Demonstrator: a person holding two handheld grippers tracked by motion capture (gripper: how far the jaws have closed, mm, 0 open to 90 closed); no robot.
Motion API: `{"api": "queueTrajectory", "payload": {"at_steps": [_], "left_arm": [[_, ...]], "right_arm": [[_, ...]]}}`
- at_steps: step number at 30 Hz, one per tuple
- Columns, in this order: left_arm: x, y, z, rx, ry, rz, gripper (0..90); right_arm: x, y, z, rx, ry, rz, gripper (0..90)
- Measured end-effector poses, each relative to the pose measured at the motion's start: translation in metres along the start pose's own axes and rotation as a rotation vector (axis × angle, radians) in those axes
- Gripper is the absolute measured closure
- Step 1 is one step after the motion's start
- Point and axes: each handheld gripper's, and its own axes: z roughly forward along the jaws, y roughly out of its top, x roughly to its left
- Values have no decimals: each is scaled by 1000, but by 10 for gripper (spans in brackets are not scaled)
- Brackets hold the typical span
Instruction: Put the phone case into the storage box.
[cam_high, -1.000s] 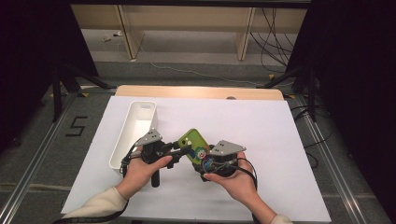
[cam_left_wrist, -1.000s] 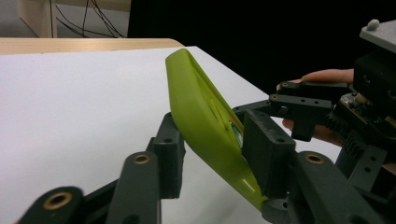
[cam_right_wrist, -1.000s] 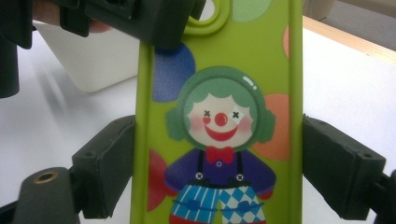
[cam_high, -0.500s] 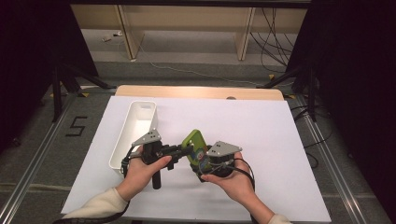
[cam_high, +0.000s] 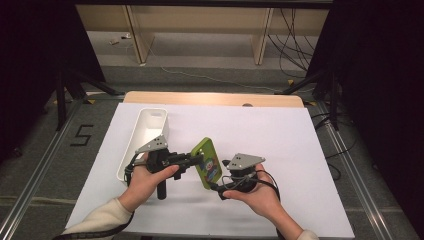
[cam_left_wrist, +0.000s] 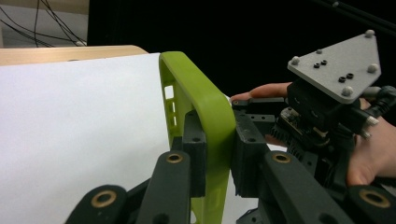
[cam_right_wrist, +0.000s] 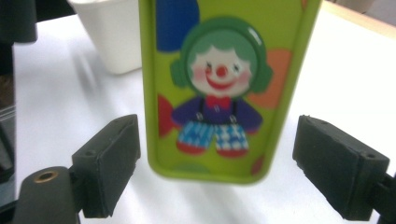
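A green phone case (cam_high: 207, 162) with a clown picture is held up above the white table (cam_high: 280, 135), standing on edge. My left gripper (cam_high: 195, 161) is shut on its rim; in the left gripper view both pads (cam_left_wrist: 247, 144) press on the green edge (cam_left_wrist: 201, 102). The right gripper (cam_high: 219, 186) is open at the case's lower end. In the right gripper view the clown side (cam_right_wrist: 219, 84) faces the camera, and the pads (cam_right_wrist: 112, 158) stand apart on either side of the case without touching it.
A long white tray (cam_high: 150, 132) lies on the table left of my left hand, and its corner (cam_right_wrist: 112, 37) shows behind the case. The right gripper's grey plate (cam_left_wrist: 334, 65) is close to the right of the left jaws. The table's wooden far edge (cam_high: 210, 97) lies beyond.
The case has tipped from leaning back to standing more upright between the two grippers. Both hands have stayed nearly in place.
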Motion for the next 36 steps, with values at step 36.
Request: {"api": "queueTrajectory", "payload": {"at_steps": [36], "left_arm": [[-1,-5,3,87,-112,61,779]], "right_arm": [[-18,-23,7,67,160,36,211]]}}
